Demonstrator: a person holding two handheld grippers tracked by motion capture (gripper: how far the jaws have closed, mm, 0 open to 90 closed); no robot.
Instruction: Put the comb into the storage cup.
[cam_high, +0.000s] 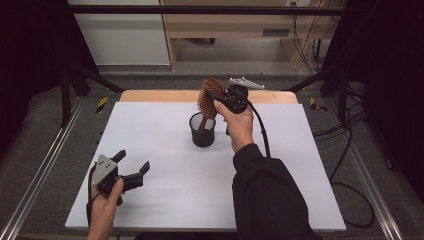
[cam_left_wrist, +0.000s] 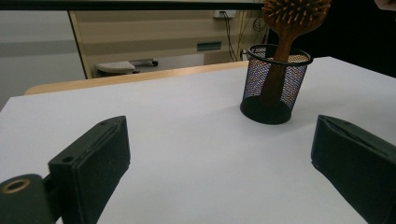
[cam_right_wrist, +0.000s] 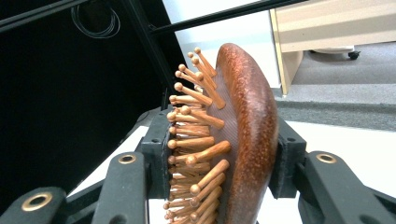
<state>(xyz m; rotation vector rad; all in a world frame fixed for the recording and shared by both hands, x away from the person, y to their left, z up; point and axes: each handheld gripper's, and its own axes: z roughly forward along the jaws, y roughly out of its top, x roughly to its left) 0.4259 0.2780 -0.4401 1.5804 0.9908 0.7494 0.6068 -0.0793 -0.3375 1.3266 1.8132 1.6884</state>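
Right gripper (cam_high: 216, 100) fingers clamp hairbrush (cam_high: 209, 97), handle in mesh cup (cam_high: 202, 131).

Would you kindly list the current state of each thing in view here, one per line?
Hairbrush: upright, handle down inside the cup, head clamped.
Mesh cup: upright on the table, holding the brush handle.
Right gripper: shut on the hairbrush head.
Left gripper: open, holding nothing, low over the table.
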